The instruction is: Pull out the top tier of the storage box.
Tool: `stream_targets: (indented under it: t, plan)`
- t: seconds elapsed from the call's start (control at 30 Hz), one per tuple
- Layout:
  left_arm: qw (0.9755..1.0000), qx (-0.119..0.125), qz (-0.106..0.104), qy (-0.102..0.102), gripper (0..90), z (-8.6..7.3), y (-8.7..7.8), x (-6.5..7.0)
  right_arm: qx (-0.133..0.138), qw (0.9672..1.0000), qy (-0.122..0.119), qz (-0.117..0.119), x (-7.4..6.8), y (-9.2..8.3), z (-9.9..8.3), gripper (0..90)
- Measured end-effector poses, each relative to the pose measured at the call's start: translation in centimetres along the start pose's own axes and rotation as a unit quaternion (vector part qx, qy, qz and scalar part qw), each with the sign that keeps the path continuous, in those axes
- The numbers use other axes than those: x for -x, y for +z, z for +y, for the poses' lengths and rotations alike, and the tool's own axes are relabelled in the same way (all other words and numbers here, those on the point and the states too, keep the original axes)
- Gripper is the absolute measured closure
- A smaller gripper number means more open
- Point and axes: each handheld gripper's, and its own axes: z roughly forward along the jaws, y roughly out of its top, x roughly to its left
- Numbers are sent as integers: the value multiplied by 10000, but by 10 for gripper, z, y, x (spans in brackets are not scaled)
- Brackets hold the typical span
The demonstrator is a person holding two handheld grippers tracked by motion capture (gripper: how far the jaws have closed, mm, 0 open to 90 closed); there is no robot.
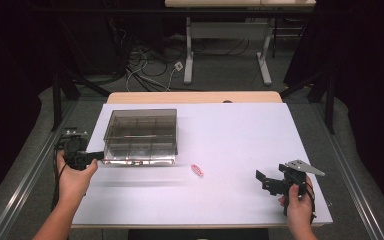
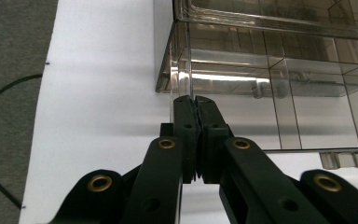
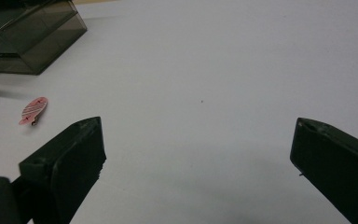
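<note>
A lab or recording studio: black curtains hang around the white tabletop, loose cables and a power strip lie on grey carpet beyond, beside a metal-legged desk.

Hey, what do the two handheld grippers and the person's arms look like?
Both grippers are black. The left gripper has linked arms joined by brass-ringed pivots, narrow fingers, and a black cable trailing along the forearm. The right gripper has broad blocky fingers and carries a grey three-cornered plate on top. The forearms are bare, with no sleeves.
</note>
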Motion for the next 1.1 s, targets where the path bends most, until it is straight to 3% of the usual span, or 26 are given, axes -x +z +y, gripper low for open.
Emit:
stream_targets:
  t: [0.23,0.43,0.53,1.1]
  plan:
    - [9996,52,-214,-160,843,-1,-1,-8,-42,10000,-38,-29,1,-1,0,27]
    - [9996,64,-213,-191,808,-1,-5,-12,-34,10000,-29,-35,1,0,0,27]
    - [9992,220,-206,-270,798,-1,-7,-12,-30,10000,-40,-33,1,0,0,28]
    - [9969,686,-335,-182,679,-3,-22,-13,-38,10000,-38,-38,1,0,0,28]
